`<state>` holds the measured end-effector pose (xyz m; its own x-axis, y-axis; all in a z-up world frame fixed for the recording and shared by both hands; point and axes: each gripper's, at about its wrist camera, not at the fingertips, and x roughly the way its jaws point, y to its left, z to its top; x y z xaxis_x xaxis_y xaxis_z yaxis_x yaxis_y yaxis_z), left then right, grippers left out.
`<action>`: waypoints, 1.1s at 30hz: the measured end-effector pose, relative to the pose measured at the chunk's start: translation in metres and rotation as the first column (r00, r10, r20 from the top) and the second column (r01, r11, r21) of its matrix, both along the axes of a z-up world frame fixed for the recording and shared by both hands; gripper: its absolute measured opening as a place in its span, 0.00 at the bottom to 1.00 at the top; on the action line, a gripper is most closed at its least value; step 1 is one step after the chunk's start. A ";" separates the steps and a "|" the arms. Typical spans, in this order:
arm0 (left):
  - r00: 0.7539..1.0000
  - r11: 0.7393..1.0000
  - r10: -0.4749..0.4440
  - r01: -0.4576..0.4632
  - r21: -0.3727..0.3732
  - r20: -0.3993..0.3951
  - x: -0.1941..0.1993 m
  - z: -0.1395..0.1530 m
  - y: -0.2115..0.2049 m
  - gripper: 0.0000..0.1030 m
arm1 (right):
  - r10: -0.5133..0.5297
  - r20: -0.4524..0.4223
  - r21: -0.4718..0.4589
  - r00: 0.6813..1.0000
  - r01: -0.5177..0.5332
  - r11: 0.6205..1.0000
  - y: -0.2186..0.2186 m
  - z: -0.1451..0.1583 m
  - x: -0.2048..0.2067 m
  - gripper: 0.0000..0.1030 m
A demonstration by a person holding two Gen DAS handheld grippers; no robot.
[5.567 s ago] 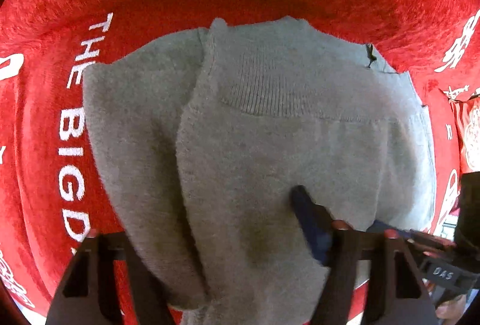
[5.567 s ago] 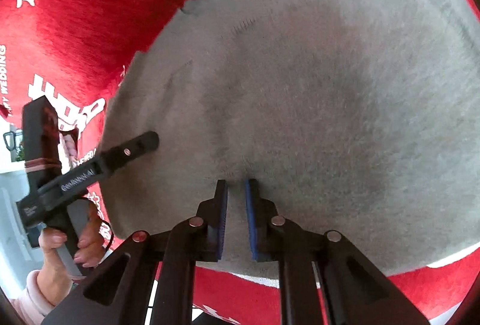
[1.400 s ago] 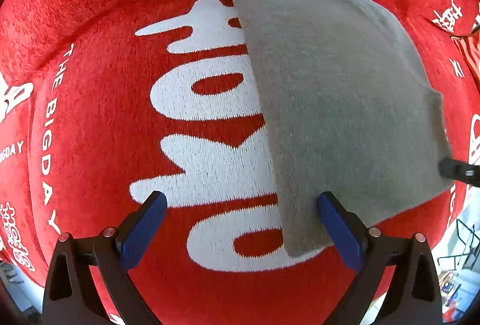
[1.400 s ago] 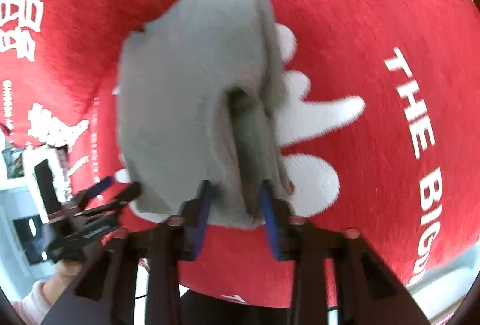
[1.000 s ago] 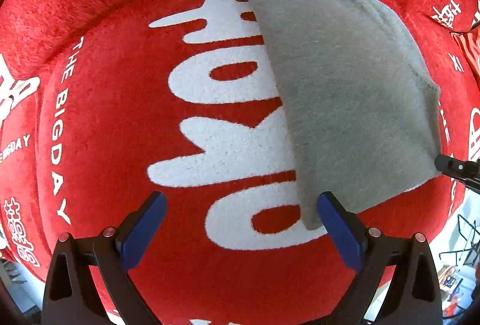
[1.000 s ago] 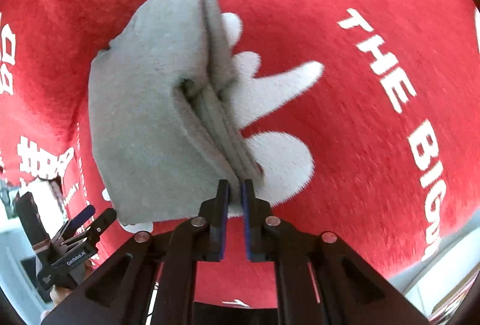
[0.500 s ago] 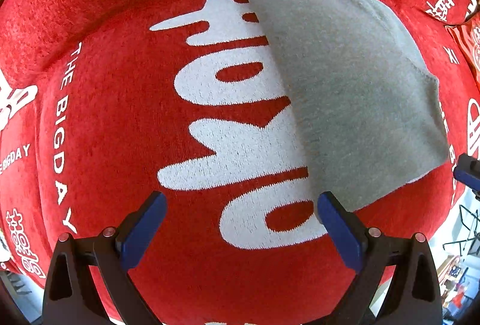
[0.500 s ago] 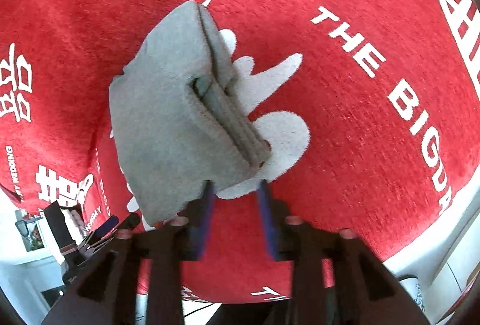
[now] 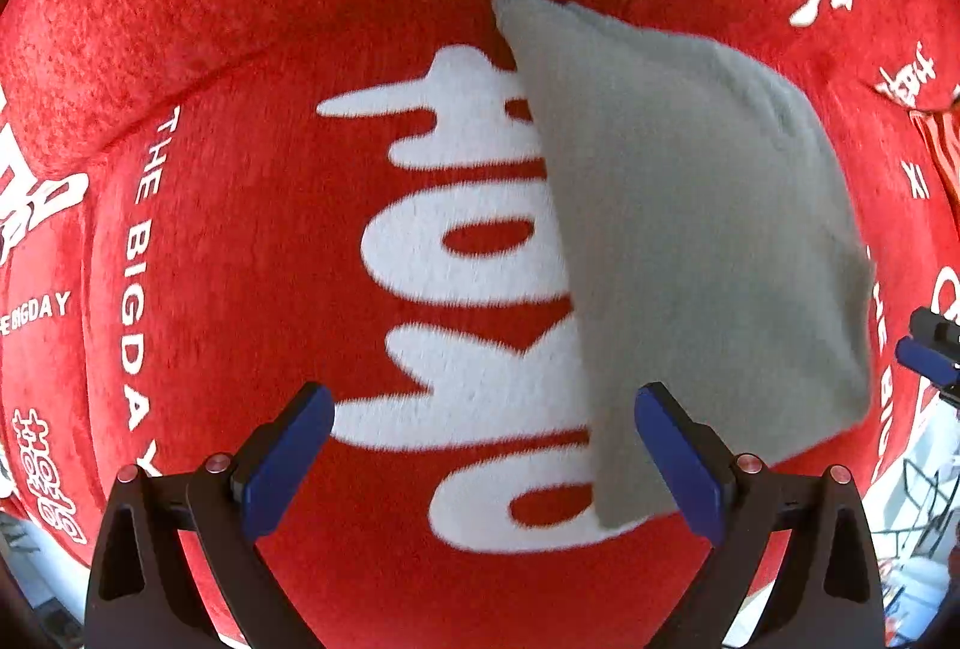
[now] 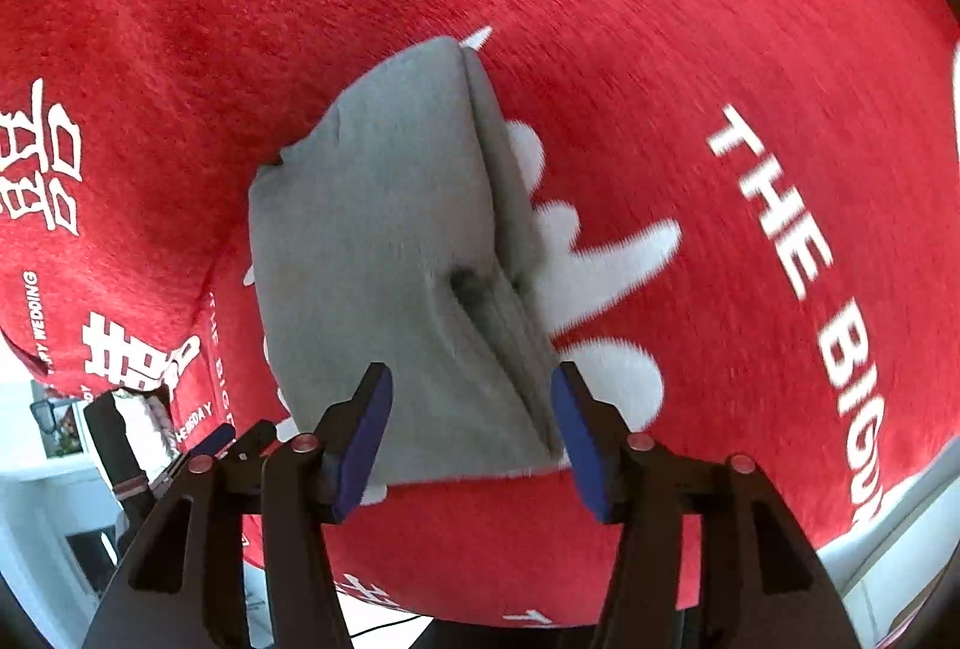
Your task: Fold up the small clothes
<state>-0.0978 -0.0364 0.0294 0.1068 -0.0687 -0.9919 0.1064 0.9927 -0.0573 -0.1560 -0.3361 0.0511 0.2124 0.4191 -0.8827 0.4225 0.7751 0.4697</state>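
Note:
A small grey knit garment (image 9: 690, 229) lies folded into a thick rectangle (image 10: 384, 253) on the red cloth, its layered edges showing along its right side in the right wrist view. My left gripper (image 9: 480, 445) hangs open above the cloth, its right fingertip over the garment's near corner, nothing between the pads. My right gripper (image 10: 471, 427) is opening, raised above the garment's near edge; the pads (image 10: 366, 421) stand apart from the fabric. Its fingertip (image 9: 927, 355) shows at the right edge of the left wrist view.
A red plush cloth (image 9: 240, 259) with large white characters and lettering covers the table. The table's edge and a pale floor (image 10: 36, 529) show at the lower left and lower right of the right wrist view.
My right gripper let go of the garment's layered edge, its jaws spreading, and drew back upward. The left gripper stayed open and shifted slightly over the cloth. The folded garment now lies free.

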 end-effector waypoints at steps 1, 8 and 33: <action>1.000 1.000 0.010 -0.010 -0.002 0.004 0.007 -0.002 0.001 0.98 | 0.009 -0.001 0.003 1.000 -0.009 1.000 -0.002 -0.001 0.006 0.60; 0.999 0.999 0.045 -0.045 0.006 0.023 0.030 -0.002 -0.015 0.98 | 0.067 -0.006 0.015 0.998 -0.066 0.998 -0.013 -0.010 0.035 0.74; 0.989 0.970 0.112 -0.130 -0.206 -0.096 0.088 -0.034 0.000 0.98 | 0.108 -0.022 0.238 0.994 -0.100 0.966 -0.047 -0.061 0.074 0.77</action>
